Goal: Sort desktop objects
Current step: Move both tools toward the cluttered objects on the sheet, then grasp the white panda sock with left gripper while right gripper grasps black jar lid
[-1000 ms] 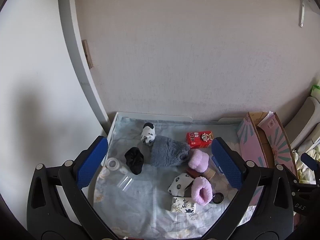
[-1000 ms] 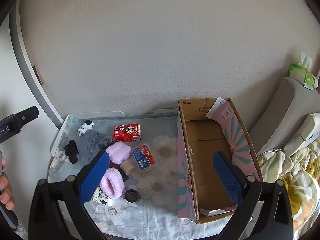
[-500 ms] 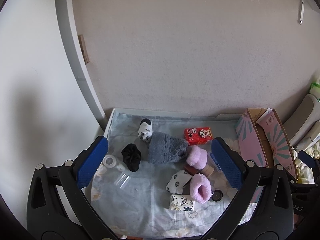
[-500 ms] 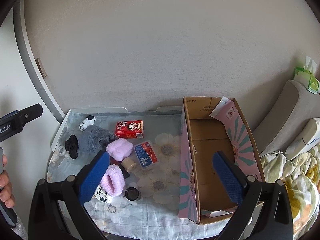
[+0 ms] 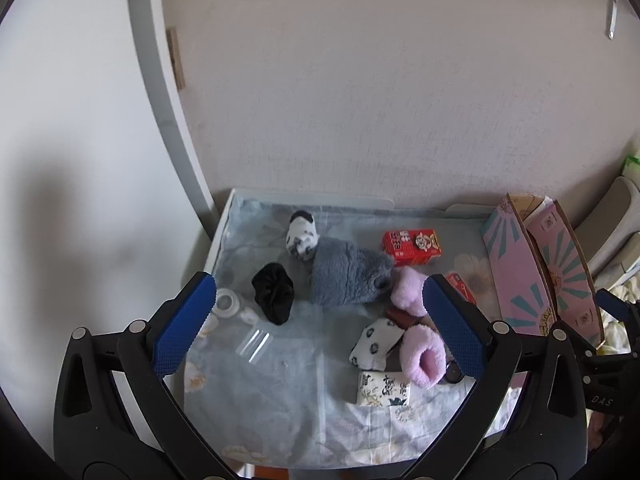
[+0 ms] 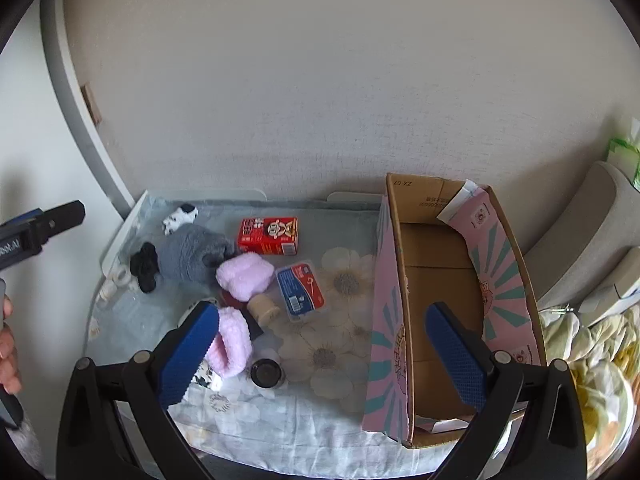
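Observation:
A small table with a floral cloth [image 5: 280,392] holds scattered items: a grey plush piece [image 5: 348,276], a black sock [image 5: 272,292], a spotted sock [image 5: 302,234], two pink fuzzy socks [image 5: 424,354] [image 6: 244,274], a red carton [image 5: 412,246] and a blue-red case [image 6: 300,286]. An open cardboard box [image 6: 440,280] stands at the table's right. My left gripper [image 5: 316,320] hovers open above the table's front. Above the front edge, my right gripper [image 6: 320,352] is open too, empty, straddling the box's pink wall.
White caps [image 5: 226,302], a clear tube [image 5: 254,342], a patterned pouch [image 5: 384,394], a wooden spool [image 6: 262,308] and a dark jar [image 6: 266,372] also lie on the cloth. A wall rises behind; bedding [image 6: 592,360] lies right. A hand [image 6: 8,356] holds the left tool.
Both views have drifted slightly: the table sits a little farther right in each frame. No object has moved and both grippers stay open.

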Demonstrator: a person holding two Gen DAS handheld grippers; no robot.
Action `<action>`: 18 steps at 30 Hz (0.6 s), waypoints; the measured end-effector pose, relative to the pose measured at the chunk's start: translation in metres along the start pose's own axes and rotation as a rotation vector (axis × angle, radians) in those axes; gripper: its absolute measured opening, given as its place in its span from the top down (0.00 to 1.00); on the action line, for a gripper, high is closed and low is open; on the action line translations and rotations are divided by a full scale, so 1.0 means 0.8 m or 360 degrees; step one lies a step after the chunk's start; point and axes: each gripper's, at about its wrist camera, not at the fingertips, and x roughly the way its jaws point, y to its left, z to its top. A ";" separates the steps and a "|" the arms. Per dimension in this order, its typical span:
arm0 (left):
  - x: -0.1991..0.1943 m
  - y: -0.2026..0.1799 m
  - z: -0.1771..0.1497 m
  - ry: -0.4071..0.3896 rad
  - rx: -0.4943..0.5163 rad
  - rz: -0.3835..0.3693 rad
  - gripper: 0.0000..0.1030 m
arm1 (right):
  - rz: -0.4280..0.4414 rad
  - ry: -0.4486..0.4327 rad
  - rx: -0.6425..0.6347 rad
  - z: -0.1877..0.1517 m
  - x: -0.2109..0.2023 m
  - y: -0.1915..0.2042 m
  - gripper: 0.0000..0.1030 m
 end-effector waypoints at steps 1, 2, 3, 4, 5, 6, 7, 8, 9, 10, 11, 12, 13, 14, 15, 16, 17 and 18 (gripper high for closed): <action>0.006 0.008 -0.006 0.0029 -0.0020 -0.0014 0.00 | 0.0002 0.0008 -0.0022 -0.002 0.003 0.003 0.00; 0.010 0.012 -0.011 0.0049 -0.0028 -0.0022 0.01 | 0.0012 0.0017 -0.0048 -0.006 0.007 0.006 0.00; 0.017 0.017 -0.018 0.0077 -0.0037 -0.0030 0.01 | 0.0027 0.0027 -0.0075 -0.010 0.011 0.010 0.00; 0.023 0.019 -0.025 0.0098 -0.0041 -0.0032 0.01 | 0.0043 0.0035 -0.0103 -0.014 0.016 0.014 0.00; 0.029 0.021 -0.031 0.0118 -0.0039 -0.0036 0.01 | 0.0050 0.0039 -0.0126 -0.019 0.020 0.019 0.00; 0.036 0.021 -0.039 0.0137 -0.0033 -0.0042 0.01 | 0.0054 0.0046 -0.0148 -0.023 0.024 0.023 0.00; 0.041 0.021 -0.045 0.0156 -0.0024 -0.0045 0.01 | 0.0067 0.0059 -0.0178 -0.030 0.031 0.028 0.00; 0.048 0.020 -0.052 0.0174 -0.0012 -0.0048 0.02 | 0.0079 0.0073 -0.0199 -0.036 0.037 0.032 0.00; 0.054 0.019 -0.059 0.0191 0.0002 -0.0053 0.02 | 0.0085 0.0087 -0.0220 -0.041 0.042 0.035 0.00; 0.061 0.017 -0.067 0.0203 0.0018 -0.0061 0.04 | 0.0090 0.0098 -0.0245 -0.048 0.048 0.039 0.00; 0.067 0.014 -0.074 0.0212 0.0031 -0.0068 0.05 | 0.0098 0.0110 -0.0281 -0.058 0.055 0.043 0.00; 0.075 0.012 -0.081 0.0221 0.0046 -0.0080 0.06 | 0.0101 0.0122 -0.0308 -0.065 0.060 0.047 0.00; 0.083 0.009 -0.087 0.0230 0.0061 -0.0095 0.06 | 0.0102 0.0131 -0.0341 -0.076 0.067 0.051 0.00; 0.091 0.005 -0.091 0.0237 0.0076 -0.0109 0.07 | 0.0103 0.0133 -0.0358 -0.085 0.071 0.054 0.01; 0.100 0.001 -0.096 0.0242 0.0095 -0.0121 0.08 | 0.0104 0.0139 -0.0370 -0.093 0.077 0.056 0.02; 0.110 -0.005 -0.099 0.0245 0.0121 -0.0133 0.09 | 0.0106 0.0150 -0.0377 -0.100 0.083 0.057 0.06; 0.119 -0.010 -0.103 0.0244 0.0148 -0.0137 0.10 | 0.0108 0.0165 -0.0379 -0.109 0.091 0.057 0.08; 0.127 -0.016 -0.105 0.0246 0.0178 -0.0133 0.10 | 0.0105 0.0181 -0.0382 -0.115 0.098 0.059 0.10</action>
